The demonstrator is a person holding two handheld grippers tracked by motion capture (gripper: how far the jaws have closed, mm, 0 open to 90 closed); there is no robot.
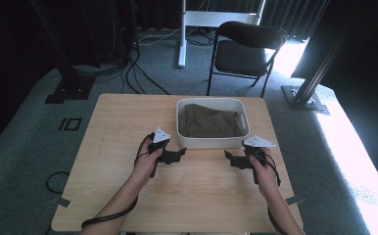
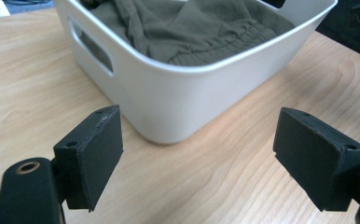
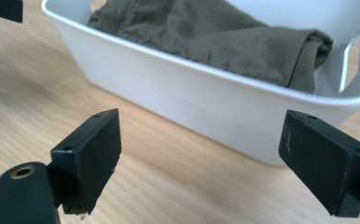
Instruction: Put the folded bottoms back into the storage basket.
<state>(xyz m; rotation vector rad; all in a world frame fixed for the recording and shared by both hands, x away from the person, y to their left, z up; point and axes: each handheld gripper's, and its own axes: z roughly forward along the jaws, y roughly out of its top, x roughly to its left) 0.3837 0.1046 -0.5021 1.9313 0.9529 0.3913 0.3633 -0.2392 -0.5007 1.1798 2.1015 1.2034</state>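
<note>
Now we hold both grippers, left [image 1: 181, 153] and right [image 1: 227, 155], agape, empty, near bin [image 2: 178, 100] front wall (olive cloth [image 3: 215, 39] inside). Risk: jaws nudge light bin, sliding it.

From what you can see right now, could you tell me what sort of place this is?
Probably a lab or recording studio: dark curtains around a carpeted floor, cables trailing to metal stands, and one wooden table with a folding chair behind it.
</note>
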